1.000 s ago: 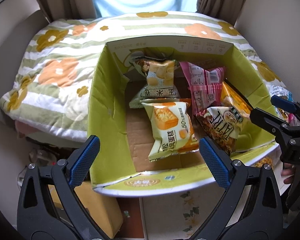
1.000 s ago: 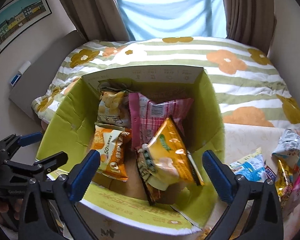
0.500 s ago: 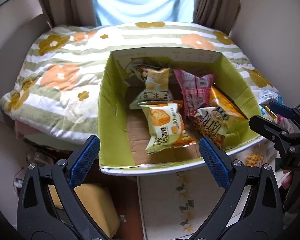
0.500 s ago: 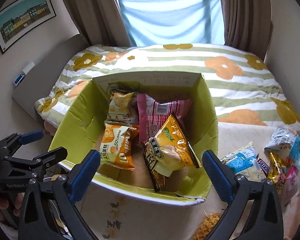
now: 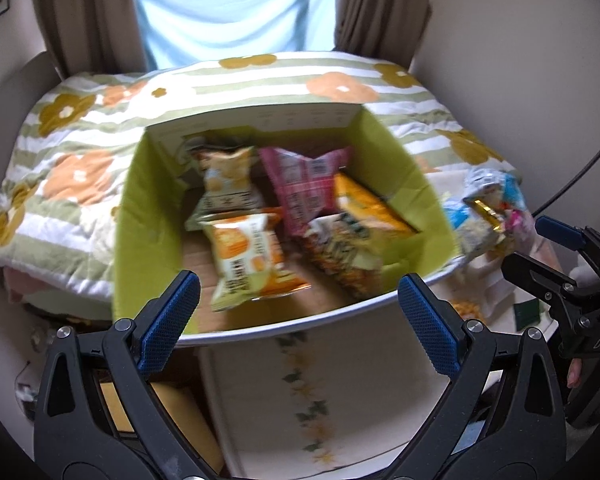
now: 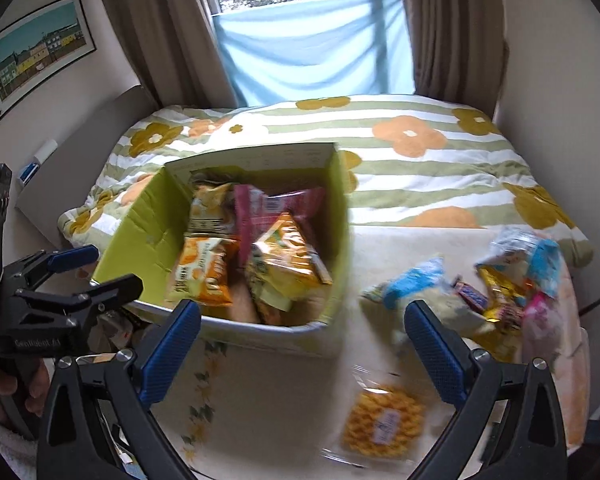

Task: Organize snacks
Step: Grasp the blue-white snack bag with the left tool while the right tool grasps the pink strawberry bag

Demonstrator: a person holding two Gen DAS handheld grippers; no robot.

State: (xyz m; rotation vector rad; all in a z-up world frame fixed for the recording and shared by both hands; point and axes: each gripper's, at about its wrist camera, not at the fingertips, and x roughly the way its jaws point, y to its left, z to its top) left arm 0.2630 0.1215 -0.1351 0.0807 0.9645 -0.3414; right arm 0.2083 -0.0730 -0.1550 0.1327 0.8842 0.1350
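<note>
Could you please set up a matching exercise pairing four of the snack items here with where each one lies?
Items:
1. pink packet
2. waffle pack
3. blue-and-white packet
4. orange cake packet

Places:
A. on the table, just right of the box
B. in the box, near its front left
C. in the box, towards its back
D. on the table, nearest the right gripper

Pairs: 1-C, 2-D, 3-A, 4-B

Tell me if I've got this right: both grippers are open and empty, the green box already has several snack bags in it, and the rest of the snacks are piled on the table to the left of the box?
Nearly. The loose snacks lie to the right of the green box, not the left; the right wrist view shows it. The left gripper and right gripper are indeed open and empty.
</note>
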